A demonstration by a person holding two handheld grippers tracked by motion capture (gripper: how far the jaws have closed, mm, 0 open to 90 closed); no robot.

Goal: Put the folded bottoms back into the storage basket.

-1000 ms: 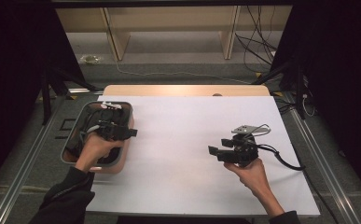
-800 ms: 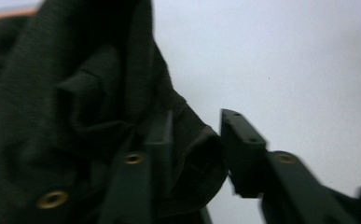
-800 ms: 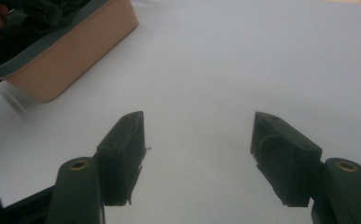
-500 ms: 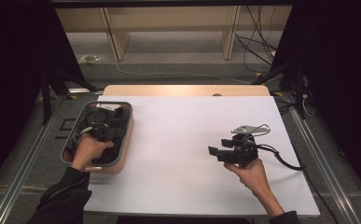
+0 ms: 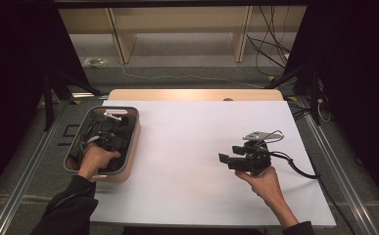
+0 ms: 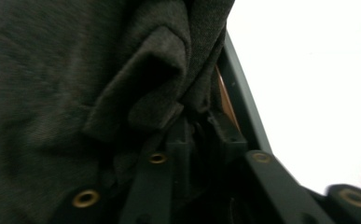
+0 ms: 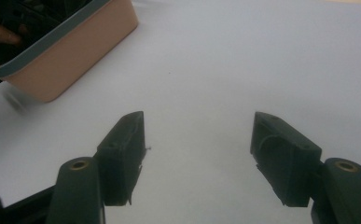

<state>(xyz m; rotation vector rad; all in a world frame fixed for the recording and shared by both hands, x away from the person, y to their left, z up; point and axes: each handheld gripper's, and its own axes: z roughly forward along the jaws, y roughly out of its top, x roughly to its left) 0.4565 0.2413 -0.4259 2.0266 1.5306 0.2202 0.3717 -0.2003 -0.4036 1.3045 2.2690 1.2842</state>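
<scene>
Reaching my left gripper (image 5: 105, 141) into the bin (image 5: 130, 147) at the table's left, jaws closed on dark cloth (image 6: 99, 79); next I'd lift it out, I judge, right gripper (image 7: 199, 158) spread apart, waiting

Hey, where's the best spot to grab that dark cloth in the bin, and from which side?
Probably the raised fold of the dark cloth, taken from above: it stands proud of the pile, and the bin walls block any sideways approach. The left claw sits right at it.
</scene>
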